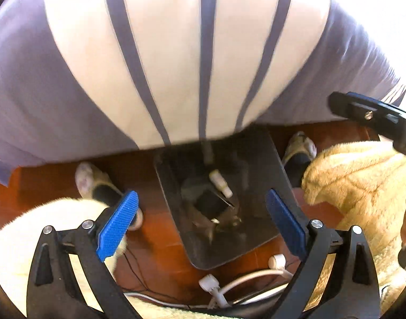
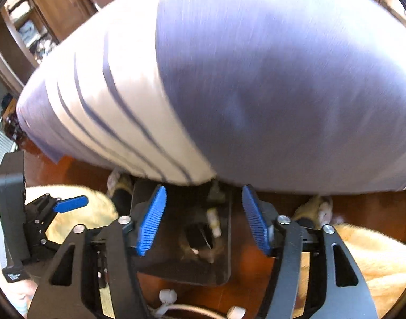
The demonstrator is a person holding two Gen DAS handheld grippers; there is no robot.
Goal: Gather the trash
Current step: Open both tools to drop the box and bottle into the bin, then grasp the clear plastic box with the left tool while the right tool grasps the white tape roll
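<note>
A dark rectangular bin (image 1: pixel 256 164) (image 2: pixel 176 268) stands on the wood floor below both grippers. Inside it lie a small white bottle (image 1: pixel 220 183) (image 2: pixel 213 222), a dark packet (image 1: pixel 212 204) (image 2: pixel 197 235) and some crumpled scraps. My left gripper (image 1: pixel 201 194) hangs over the bin, open wide, with nothing between its blue pads. My right gripper (image 2: pixel 204 188) is also open above the bin and holds nothing. In the right wrist view, one blue finger (image 2: pixel 70 203) of the left gripper shows at the left. The right gripper's black body (image 1: pixel 375 117) shows at the right edge of the left wrist view.
A bed with a lilac and white striped cover (image 1: pixel 176 53) (image 2: pixel 256 93) overhangs the bin's far side. A person's slippered feet (image 1: pixel 93 180) (image 1: pixel 301 146) and fuzzy cream legs (image 1: pixel 362 186) flank the bin. White plugs and cables (image 1: pixel 245 276) lie on the floor in front. A wooden cabinet (image 2: pixel 56 5) stands far left.
</note>
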